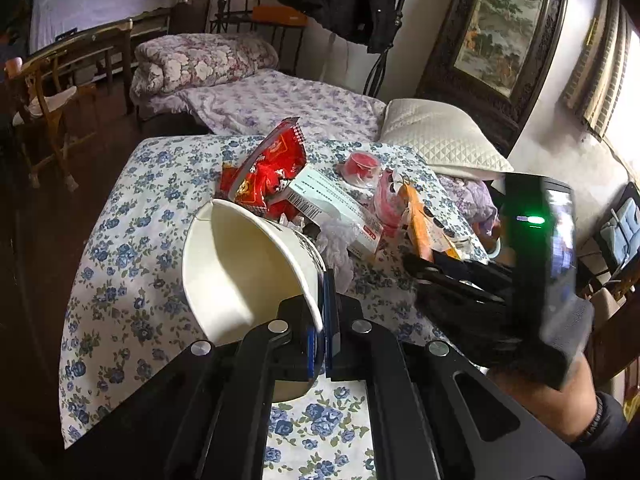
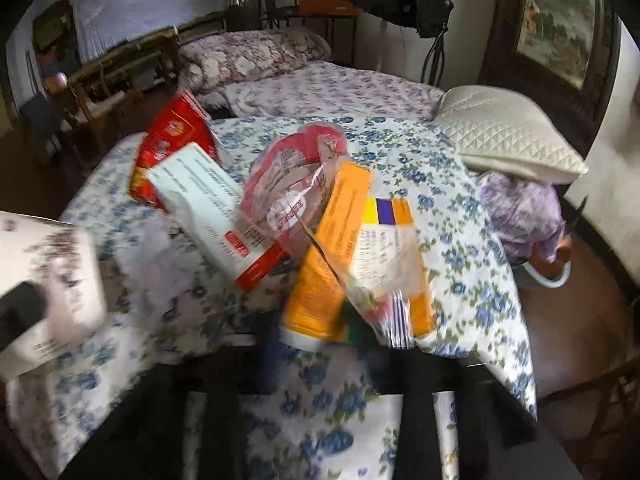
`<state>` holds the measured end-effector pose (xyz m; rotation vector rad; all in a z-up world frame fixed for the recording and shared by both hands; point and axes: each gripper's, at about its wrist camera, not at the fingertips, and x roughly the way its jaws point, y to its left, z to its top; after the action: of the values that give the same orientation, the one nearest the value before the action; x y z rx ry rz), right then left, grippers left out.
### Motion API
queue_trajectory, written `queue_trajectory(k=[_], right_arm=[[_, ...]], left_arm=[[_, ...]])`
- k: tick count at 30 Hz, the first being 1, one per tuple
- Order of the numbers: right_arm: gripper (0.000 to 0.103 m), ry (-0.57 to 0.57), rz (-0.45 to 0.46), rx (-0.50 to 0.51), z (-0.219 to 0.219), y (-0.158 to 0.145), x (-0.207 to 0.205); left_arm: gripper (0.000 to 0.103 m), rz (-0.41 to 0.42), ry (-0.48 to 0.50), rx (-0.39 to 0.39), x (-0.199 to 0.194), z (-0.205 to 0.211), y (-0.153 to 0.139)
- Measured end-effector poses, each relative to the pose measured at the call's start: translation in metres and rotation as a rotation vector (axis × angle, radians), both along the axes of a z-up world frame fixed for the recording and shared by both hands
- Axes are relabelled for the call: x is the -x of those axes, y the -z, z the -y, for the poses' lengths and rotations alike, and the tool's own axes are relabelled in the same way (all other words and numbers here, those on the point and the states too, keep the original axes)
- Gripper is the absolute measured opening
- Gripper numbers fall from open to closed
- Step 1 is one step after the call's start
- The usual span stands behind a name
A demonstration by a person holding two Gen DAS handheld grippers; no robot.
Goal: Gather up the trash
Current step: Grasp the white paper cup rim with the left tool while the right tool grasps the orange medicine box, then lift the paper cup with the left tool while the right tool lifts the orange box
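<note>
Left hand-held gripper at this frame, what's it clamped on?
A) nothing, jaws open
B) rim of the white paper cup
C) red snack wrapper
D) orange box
B: in the left wrist view the left hand-held gripper is shut on the wall of the white paper cup at its rim, which lies tipped over the floral cloth.

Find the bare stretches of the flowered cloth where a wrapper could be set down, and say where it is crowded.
Free: the flowered cloth left of the paper cup, out to its left edge, and the near strip below the cup. Crowded: behind the cup, where the red wrapper, white box and orange packet lie piled.
</note>
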<state>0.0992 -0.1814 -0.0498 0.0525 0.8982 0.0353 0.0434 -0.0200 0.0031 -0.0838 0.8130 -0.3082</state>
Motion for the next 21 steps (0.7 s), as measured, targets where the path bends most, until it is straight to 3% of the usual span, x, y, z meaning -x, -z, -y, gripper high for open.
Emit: queue_trajectory(k=[9, 15, 17, 18, 19, 21], right_arm=[[0.019, 0.012, 0.044, -0.129, 0.031, -0.022, 0.065], [0.021, -0.02, -0.027, -0.181, 0.038, -0.017, 0.101], [0.03, -0.015, -0.032, -0.164, 0.036, -0.012, 0.107], [0.048, -0.002, -0.025, -0.138, 0.034, -0.011, 0.109], [0.06, 0.011, -0.015, -0.117, 0.035, -0.012, 0.109], [0.068, 0.015, 0.002, -0.1, 0.032, -0.017, 0.107]], left_arm=[[0.004, 0.016, 0.018, -0.011, 0.005, 0.007, -0.001], [0.004, 0.006, 0.046, -0.006, 0.012, 0.013, 0.0], [0.004, 0.013, 0.056, -0.012, 0.015, 0.016, -0.001], [0.004, 0.016, 0.058, -0.017, 0.016, 0.017, -0.001], [0.004, 0.015, 0.06, -0.021, 0.016, 0.019, 0.0], [0.004, 0.006, 0.06, -0.021, 0.016, 0.02, 0.001]])
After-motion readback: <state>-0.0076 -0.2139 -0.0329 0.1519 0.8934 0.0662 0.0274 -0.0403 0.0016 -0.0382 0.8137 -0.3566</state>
